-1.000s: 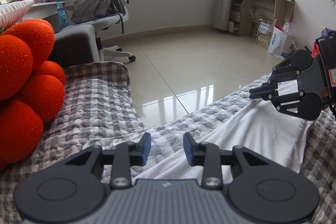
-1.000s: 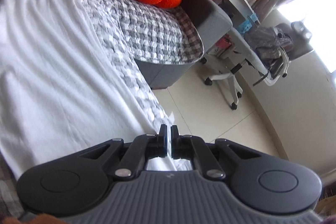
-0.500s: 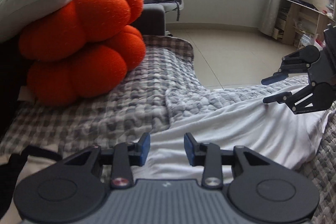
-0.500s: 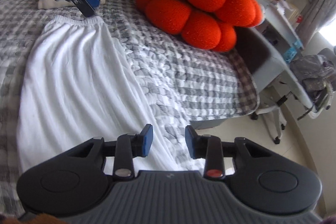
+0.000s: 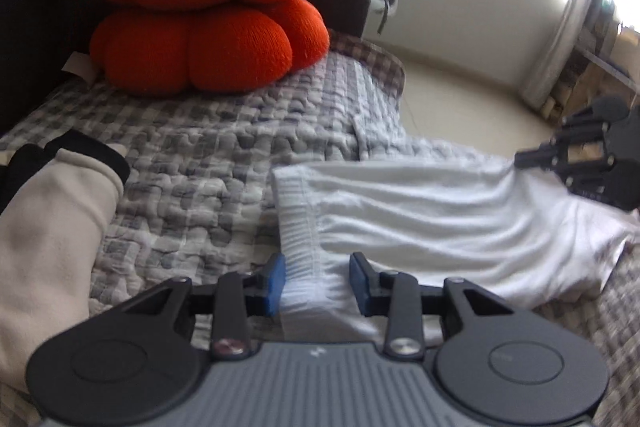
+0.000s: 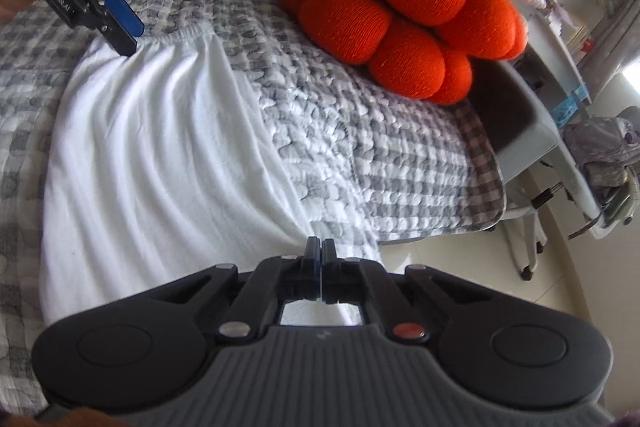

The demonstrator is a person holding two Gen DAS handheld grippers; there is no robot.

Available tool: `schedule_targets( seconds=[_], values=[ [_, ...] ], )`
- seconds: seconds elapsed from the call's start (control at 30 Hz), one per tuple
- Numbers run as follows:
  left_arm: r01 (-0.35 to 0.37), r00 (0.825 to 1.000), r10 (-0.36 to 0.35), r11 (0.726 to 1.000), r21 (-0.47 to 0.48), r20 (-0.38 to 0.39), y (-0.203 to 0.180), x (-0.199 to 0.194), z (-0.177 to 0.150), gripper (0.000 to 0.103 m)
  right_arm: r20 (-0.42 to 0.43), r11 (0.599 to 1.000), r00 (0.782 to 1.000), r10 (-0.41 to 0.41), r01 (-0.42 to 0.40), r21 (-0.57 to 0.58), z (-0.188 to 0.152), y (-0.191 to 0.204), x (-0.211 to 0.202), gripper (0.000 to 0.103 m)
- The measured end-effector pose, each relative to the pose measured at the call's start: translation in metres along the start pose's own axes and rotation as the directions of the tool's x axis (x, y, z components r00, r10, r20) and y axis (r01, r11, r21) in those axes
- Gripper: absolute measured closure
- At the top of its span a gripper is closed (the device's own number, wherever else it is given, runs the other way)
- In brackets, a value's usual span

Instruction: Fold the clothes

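Grey checked bedding (image 5: 208, 155) covers the bed, with an orange cushion (image 5: 216, 7) and a cream garment (image 5: 52, 227) beyond the left gripper (image 5: 316, 283) and a tiled floor off the far edge. White shorts (image 5: 440, 211) lie flat, their long axis running from one gripper to the other. The left gripper stands open astride the elastic waistband (image 5: 298, 227) directly ahead of its tips, while the right gripper (image 6: 321, 259) is clamped on the hem end (image 6: 296, 231).
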State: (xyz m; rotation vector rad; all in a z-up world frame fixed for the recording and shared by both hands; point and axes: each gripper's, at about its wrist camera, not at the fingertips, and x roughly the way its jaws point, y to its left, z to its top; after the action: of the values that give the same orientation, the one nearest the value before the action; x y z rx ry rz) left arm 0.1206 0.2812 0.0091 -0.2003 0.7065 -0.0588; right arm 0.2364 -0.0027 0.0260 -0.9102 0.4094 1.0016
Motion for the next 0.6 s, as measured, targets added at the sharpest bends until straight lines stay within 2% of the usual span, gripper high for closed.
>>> schedule_targets(
  seconds=[0.07,0.17,0.23,0.27,0.3,0.33,0.37,0.5,0.6],
  values=[
    [0.028,1.0,-0.028,0.999,-0.025,-0.002,0.005,0.0,0.0,0.06,0.001,1.0,1.0,-0.008,0.008,-0.004,0.001,-0.001,0.0,0.103],
    [-0.015,1.0,0.015,0.999,-0.028,-0.016,0.006,0.011,-0.002,0.057,-0.007,1.0,1.0,-0.019,0.019,-0.006,0.002,-0.001,0.003,0.103],
    [0.006,1.0,-0.006,0.998,-0.061,0.0,0.01,0.014,-0.003,0.06,-0.02,1.0,1.0,-0.003,0.003,-0.012,0.003,0.001,0.006,0.099],
    [0.033,0.999,-0.032,0.996,-0.083,0.009,0.013,0.014,-0.003,0.072,-0.026,1.0,1.0,0.005,-0.005,-0.014,0.004,0.002,0.008,0.093],
    [0.045,0.999,-0.044,0.994,-0.095,0.016,0.015,0.014,-0.003,0.077,-0.033,1.0,0.999,0.013,-0.013,-0.017,0.005,0.002,0.01,0.088],
    [0.039,0.999,-0.037,0.996,-0.085,0.022,0.014,0.016,-0.005,0.078,-0.04,1.0,0.999,0.021,-0.021,-0.019,0.005,0.003,0.011,0.082],
    [0.03,0.999,-0.028,0.997,-0.072,0.027,0.012,0.018,-0.006,0.079,-0.046,0.999,0.999,0.028,-0.029,-0.022,0.006,0.004,0.013,0.08],
    [0.04,0.997,-0.035,0.997,-0.063,0.069,0.011,0.016,-0.011,0.08,-0.073,0.998,0.996,0.06,-0.062,-0.031,0.009,0.008,0.019,0.081],
    [0.06,0.991,-0.051,0.996,-0.071,0.12,0.013,0.007,-0.01,0.08,-0.064,0.999,0.997,0.033,-0.036,-0.039,0.011,0.009,0.018,0.101]
  ],
)
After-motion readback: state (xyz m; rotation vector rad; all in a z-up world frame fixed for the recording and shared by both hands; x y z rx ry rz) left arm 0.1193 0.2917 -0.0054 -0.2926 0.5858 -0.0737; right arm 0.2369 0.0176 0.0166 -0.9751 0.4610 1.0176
